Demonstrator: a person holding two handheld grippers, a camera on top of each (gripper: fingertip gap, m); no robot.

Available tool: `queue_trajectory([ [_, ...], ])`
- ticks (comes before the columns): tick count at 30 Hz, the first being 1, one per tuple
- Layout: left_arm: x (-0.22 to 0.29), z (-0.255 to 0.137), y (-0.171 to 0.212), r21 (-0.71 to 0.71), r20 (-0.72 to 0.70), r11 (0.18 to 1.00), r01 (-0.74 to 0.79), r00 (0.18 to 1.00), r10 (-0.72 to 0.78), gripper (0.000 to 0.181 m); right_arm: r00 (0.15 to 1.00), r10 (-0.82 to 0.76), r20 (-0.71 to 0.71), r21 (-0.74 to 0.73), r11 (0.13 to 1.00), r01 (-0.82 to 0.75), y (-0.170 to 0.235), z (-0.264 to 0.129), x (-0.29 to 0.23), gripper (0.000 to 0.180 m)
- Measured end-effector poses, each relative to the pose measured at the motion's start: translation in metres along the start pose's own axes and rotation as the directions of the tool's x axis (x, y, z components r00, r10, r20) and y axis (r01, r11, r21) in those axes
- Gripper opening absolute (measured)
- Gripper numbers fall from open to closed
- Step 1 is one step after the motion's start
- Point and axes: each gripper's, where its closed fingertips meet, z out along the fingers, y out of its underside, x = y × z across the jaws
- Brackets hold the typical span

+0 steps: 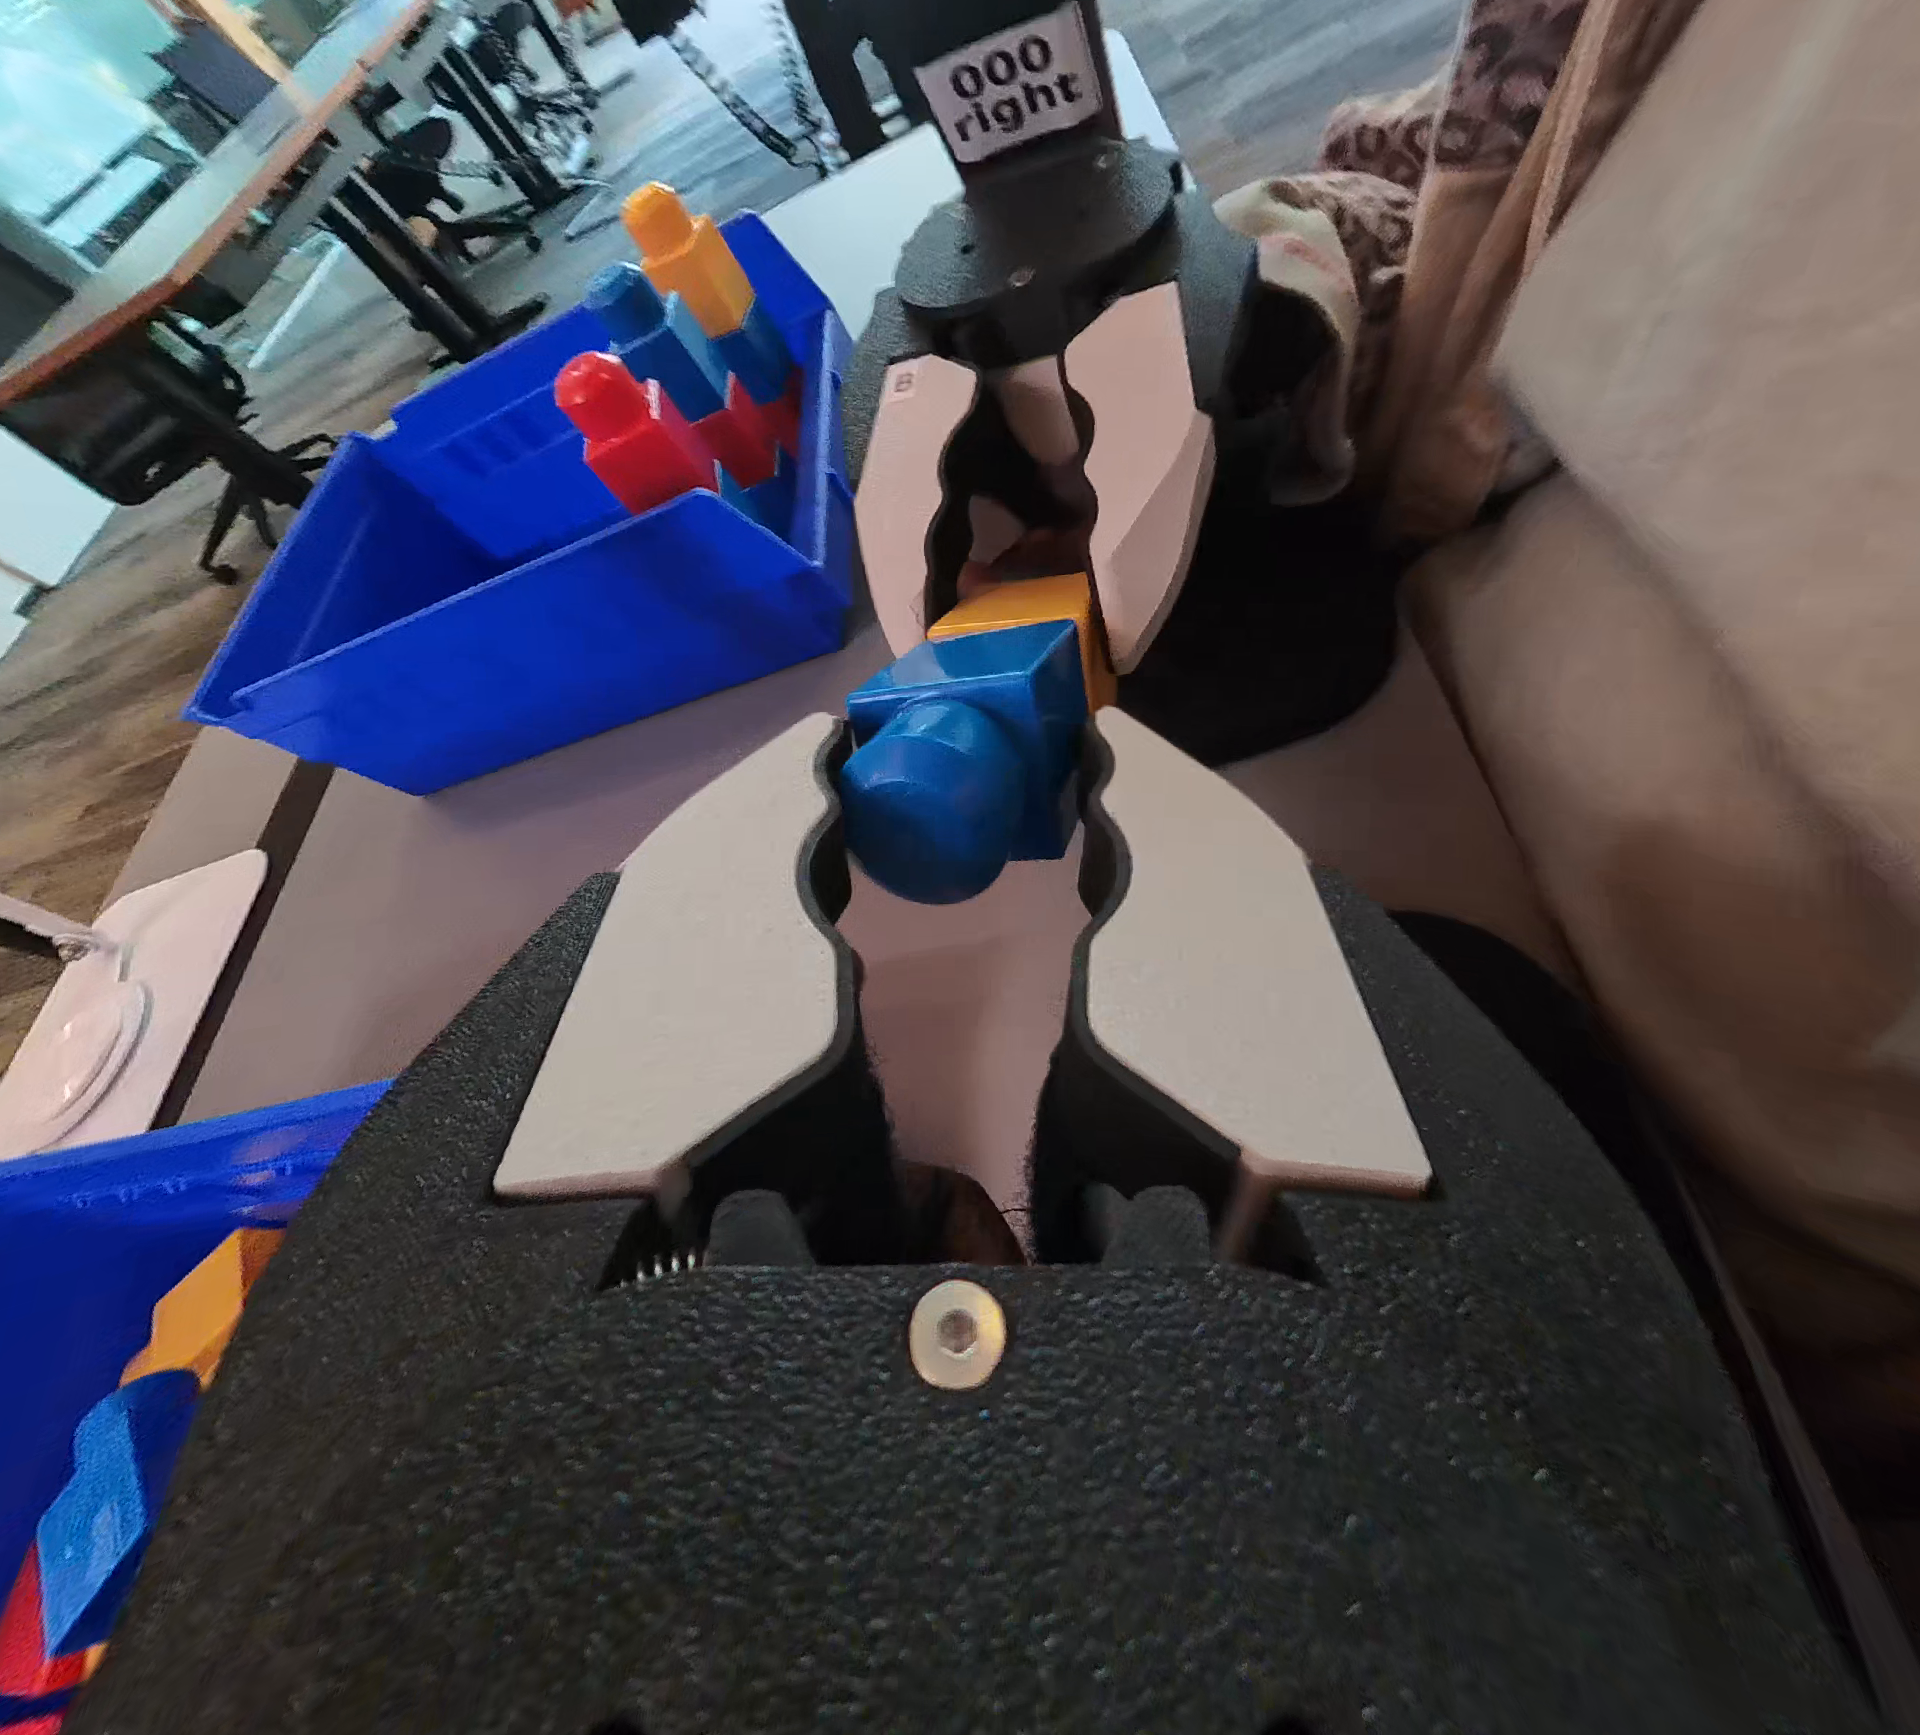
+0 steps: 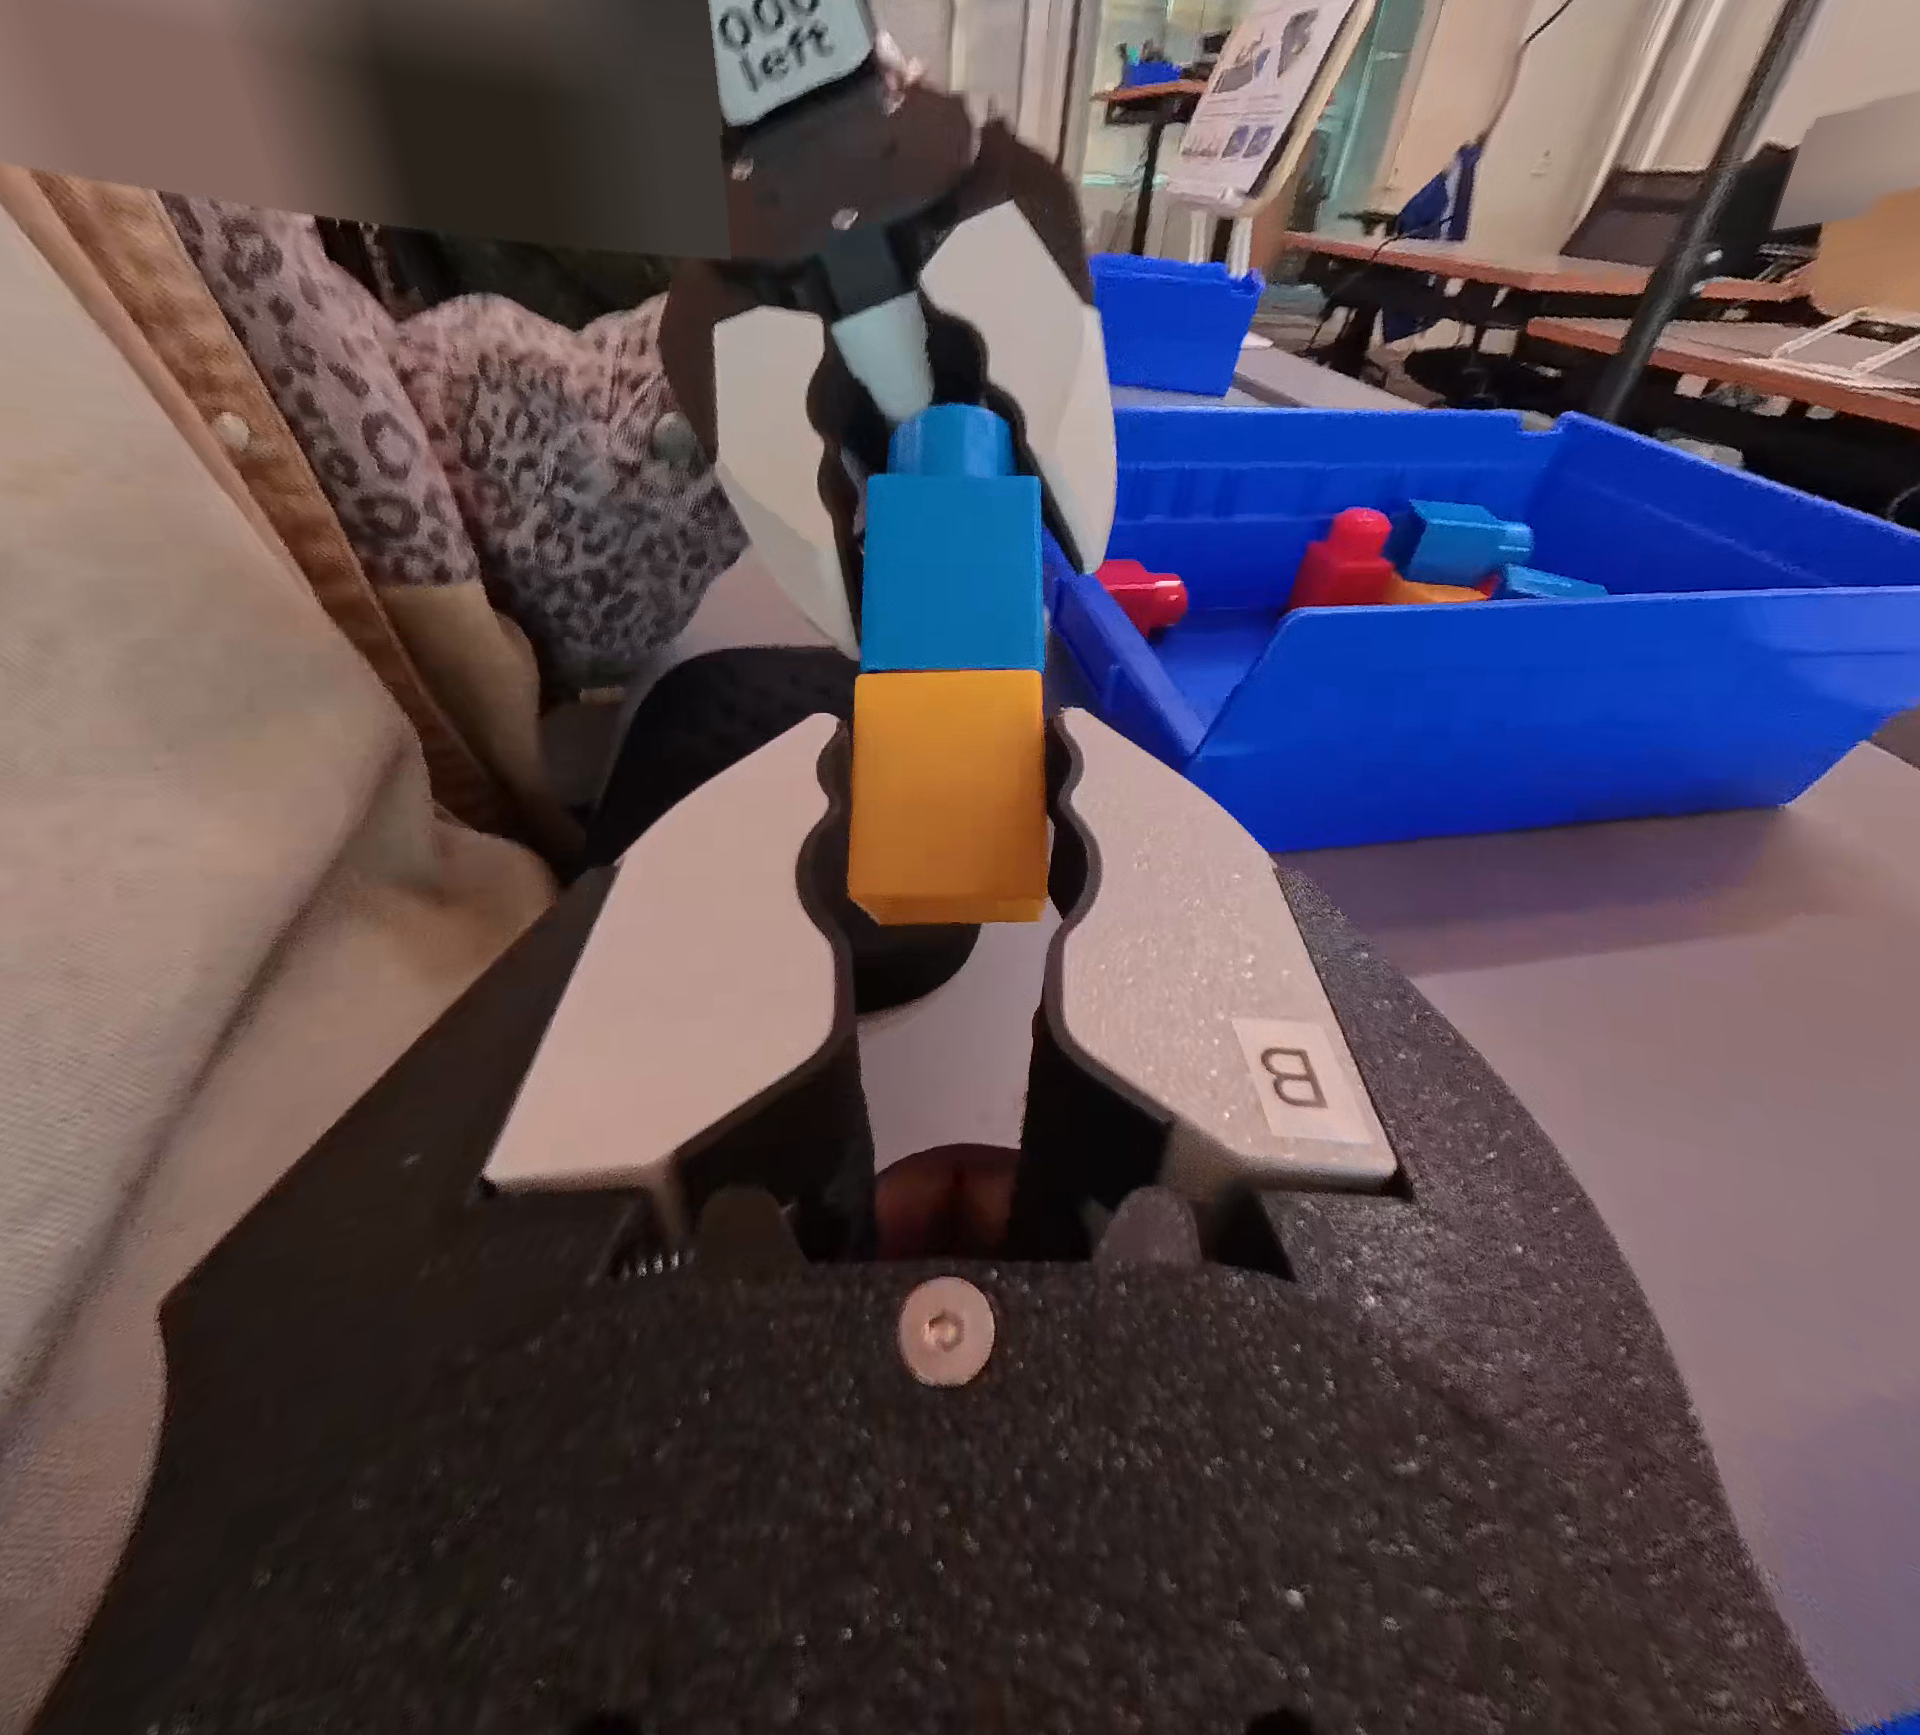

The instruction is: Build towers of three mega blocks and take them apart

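Observation:
A blue block (image 1: 935, 802) and an orange block (image 1: 1029, 613) are joined end to end and held in the air over the grey table (image 1: 416, 906). My left gripper (image 1: 966, 735) is shut on the blue block, stud end toward its camera. My right gripper (image 1: 1013, 636) faces it and is shut on the orange block. In the right wrist view, my right gripper (image 2: 945, 735) clamps the orange block (image 2: 945, 802), the blue block (image 2: 951, 573) sits above it, and the left gripper (image 2: 961, 594) grips that one.
A blue bin (image 1: 520, 677) beside the grippers holds red, blue and orange blocks; it also shows in the right wrist view (image 2: 1507, 709). A second blue bin (image 1: 104, 1249) with blocks is at lower left. A person in beige and leopard-print clothing (image 2: 468, 459) stands close by. Left and right tips are no more than a few centimetres apart.

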Motion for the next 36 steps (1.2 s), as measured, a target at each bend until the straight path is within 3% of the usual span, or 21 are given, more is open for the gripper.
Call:
queue_trajectory([
  [3,-0.012,-0.002,-0.015,0.149,0.057,0.983,0.11,0.991,-0.119,0.038,0.991,0.133,-0.012,0.185,0.974,-0.128,-0.025,-0.01,0.012,0.036],
  [6,-0.026,-0.006,-0.028,0.33,0.086,0.912,0.243,0.955,-0.285,0.037,0.937,0.345,0.06,0.314,0.884,-0.346,-0.038,-0.023,0.027,0.044],
  [9,-0.031,-0.004,-0.032,0.426,0.023,0.818,0.387,0.899,-0.437,0.037,0.879,0.446,0.167,0.32,0.819,-0.476,-0.041,-0.026,0.026,0.044],
  [11,-0.033,-0.002,-0.031,0.453,-0.006,0.769,0.452,0.864,-0.504,0.037,0.888,0.439,0.135,0.315,0.831,-0.458,-0.039,-0.025,0.028,0.038],
  [17,-0.035,-0.002,-0.04,0.536,-0.08,0.66,0.526,0.81,-0.581,0.037,0.852,0.484,0.201,0.288,0.802,-0.523,-0.038,-0.025,0.023,0.035],
  [20,-0.034,0.002,-0.035,0.504,-0.033,0.701,0.505,0.822,-0.569,0.037,0.844,0.501,0.192,0.296,0.79,-0.537,-0.037,-0.028,0.027,0.035],
  [36,-0.024,0.0,-0.034,0.447,-0.052,0.734,0.511,0.834,-0.549,0.036,0.898,0.405,0.172,0.289,0.851,-0.439,-0.036,-0.025,0.017,0.035],
])
